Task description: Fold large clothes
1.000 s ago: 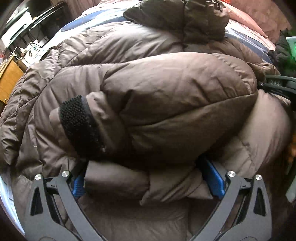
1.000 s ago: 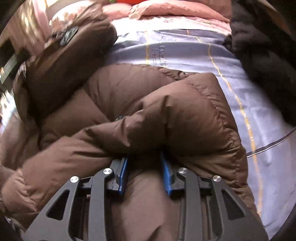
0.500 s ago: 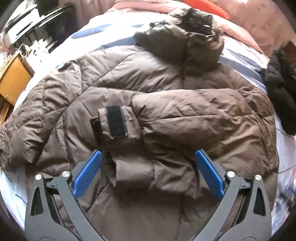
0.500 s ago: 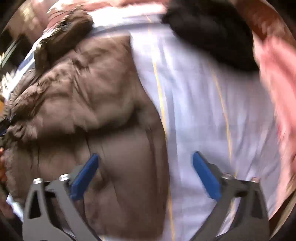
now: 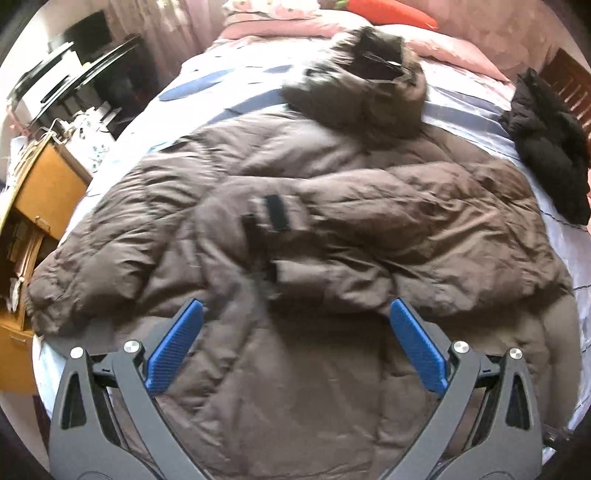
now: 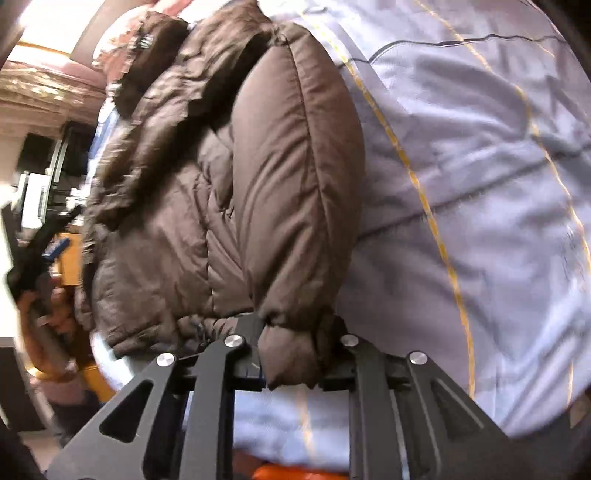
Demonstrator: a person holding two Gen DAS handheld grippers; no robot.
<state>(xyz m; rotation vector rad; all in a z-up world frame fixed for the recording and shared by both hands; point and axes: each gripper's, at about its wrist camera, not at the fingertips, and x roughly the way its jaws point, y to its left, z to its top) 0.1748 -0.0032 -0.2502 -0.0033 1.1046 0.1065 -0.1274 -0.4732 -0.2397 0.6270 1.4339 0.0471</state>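
A brown puffer jacket (image 5: 332,221) lies spread on the bed, with one sleeve folded across its front. That sleeve's cuff carries a black velcro strip (image 5: 275,218), and the fur-trimmed hood (image 5: 369,99) lies at the far end. My left gripper (image 5: 295,302) hovers above the jacket's lower half, open, with nothing between its blue pads. In the right wrist view my right gripper (image 6: 291,362) is closing its jaws on a bunched edge of the jacket (image 6: 288,184). The fabric is pinched between the fingers and hides the pads.
The pale striped bed sheet (image 6: 480,184) lies bare beside the jacket. A black garment (image 5: 546,147) sits at the bed's far right. A wooden cabinet (image 5: 40,192) stands left of the bed, with pink pillows and an orange cushion (image 5: 391,11) at the head. A hand (image 6: 59,317) holds the left gripper.
My left gripper let go of the folded sleeve and rose away from the jacket. My right gripper released its fold, opened wide, moved to the jacket's edge and closed there.
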